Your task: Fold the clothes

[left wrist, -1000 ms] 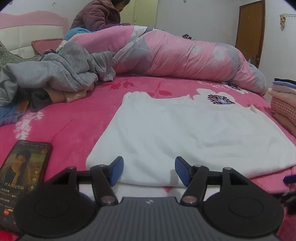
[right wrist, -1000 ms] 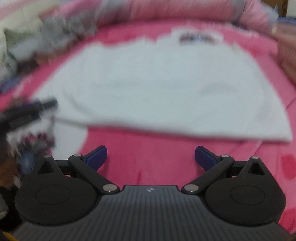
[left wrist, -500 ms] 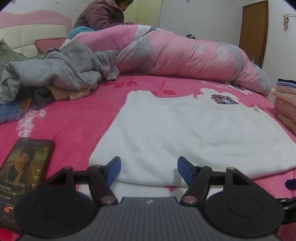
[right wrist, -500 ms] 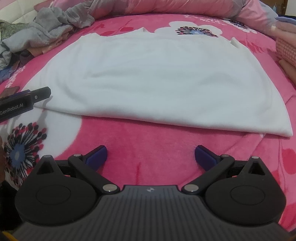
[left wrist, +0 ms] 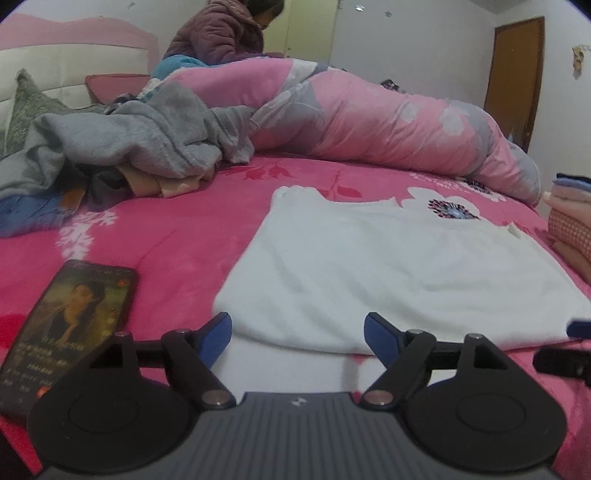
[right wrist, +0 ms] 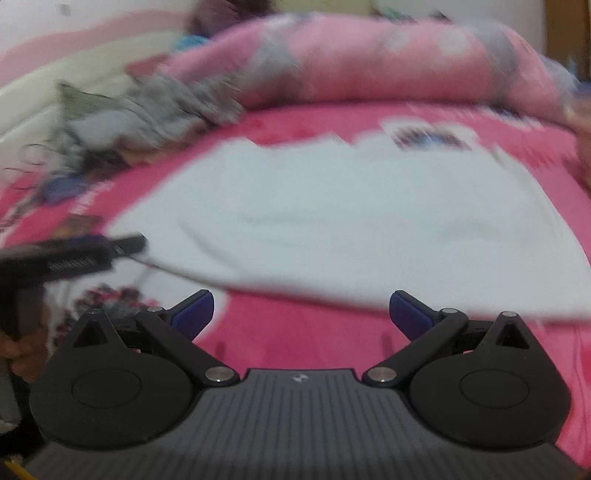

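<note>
Nearest the left wrist camera, the left gripper [left wrist: 297, 332] is hovering low over the bed with its blue-tipped fingers [left wrist: 218, 334] spread wide and nothing between them, sitting just short of the near edge of the flat white fabric garment [left wrist: 388, 269]. To its left, a dark rectangular smartphone with a lit screen [left wrist: 70, 328] is lying face up on the bright pink floral fleece bedspread [left wrist: 177, 243]. At the right edge of this view, a blue tip and black arm of the other tool are poking in beside the garment's near right corner.

The right wrist view is smeared by motion blur. In it, the right gripper [right wrist: 301, 314] is also standing wide open and empty above the pink cover, close to the garment's [right wrist: 351, 221] near hem, while the black body of the left tool [right wrist: 74, 254] is showing at the left by the garment's corner.

The white garment is lying spread flat in the middle of the bed. Beyond it on the left, a crumpled pile of grey and blue clothes [left wrist: 122, 147] is sitting; on the right edge, a stack of folded clothes [left wrist: 570, 214] is resting. Farther back, a rolled pink and grey floral duvet [left wrist: 388, 122] is stretching across the bed, and behind it a person in a purple padded jacket [left wrist: 221, 33] is sitting. A brown wooden door [left wrist: 513, 77] is standing in the far wall.
</note>
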A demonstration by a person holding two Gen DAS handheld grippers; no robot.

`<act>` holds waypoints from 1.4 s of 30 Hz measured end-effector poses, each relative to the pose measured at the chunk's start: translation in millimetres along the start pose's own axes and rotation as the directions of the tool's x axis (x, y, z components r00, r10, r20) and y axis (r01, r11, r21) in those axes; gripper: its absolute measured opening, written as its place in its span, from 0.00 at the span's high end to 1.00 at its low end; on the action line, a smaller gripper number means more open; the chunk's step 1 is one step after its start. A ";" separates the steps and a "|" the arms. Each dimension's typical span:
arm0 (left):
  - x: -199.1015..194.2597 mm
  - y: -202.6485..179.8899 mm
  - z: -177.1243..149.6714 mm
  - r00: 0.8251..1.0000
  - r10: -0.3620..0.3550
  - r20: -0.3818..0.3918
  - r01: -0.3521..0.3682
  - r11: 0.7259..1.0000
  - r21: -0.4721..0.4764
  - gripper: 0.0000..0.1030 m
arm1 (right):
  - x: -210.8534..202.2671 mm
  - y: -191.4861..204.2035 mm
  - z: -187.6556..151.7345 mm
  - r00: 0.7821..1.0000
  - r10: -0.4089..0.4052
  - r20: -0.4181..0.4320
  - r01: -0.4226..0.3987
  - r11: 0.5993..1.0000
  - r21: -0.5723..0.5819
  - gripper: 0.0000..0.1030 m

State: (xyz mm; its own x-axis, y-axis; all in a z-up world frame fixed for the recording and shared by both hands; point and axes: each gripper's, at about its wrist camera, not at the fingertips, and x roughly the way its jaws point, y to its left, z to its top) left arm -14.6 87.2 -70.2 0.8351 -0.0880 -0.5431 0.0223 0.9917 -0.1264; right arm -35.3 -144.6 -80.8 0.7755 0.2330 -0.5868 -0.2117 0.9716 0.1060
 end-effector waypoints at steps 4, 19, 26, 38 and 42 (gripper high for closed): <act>-14.0 13.4 2.8 1.000 0.021 0.020 -0.020 0.998 -0.053 0.23 | 10.7 26.2 19.3 0.997 0.029 0.071 -0.015 0.983 -0.184 0.01; -30.3 77.6 33.4 0.995 0.079 0.057 -0.061 0.963 -0.264 0.40 | 77.2 165.3 4.1 0.986 0.161 0.047 -0.061 0.605 -0.794 0.45; -26.5 91.4 46.1 0.996 0.058 0.069 -0.034 0.950 -0.311 0.43 | 96.6 181.2 -1.9 0.995 0.090 0.044 -0.009 0.524 -0.852 0.59; 26.9 111.1 80.3 0.941 -0.329 -0.078 0.248 0.827 -0.504 0.33 | 99.4 141.9 24.2 0.990 0.116 0.082 -0.040 0.782 -0.622 0.93; 67.9 110.0 99.8 0.904 -0.398 -0.157 0.267 0.811 -0.520 0.25 | 93.2 120.4 36.4 0.983 0.160 0.095 -0.097 0.874 -0.476 0.93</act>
State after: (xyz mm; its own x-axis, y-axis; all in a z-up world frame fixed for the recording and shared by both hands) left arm 99.4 199.6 -38.1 0.6599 -0.4889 -0.5705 -0.0447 0.7325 -0.6793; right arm 33.1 -4.4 -93.5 0.7842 0.3887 -0.4836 -0.5433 0.8066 -0.2327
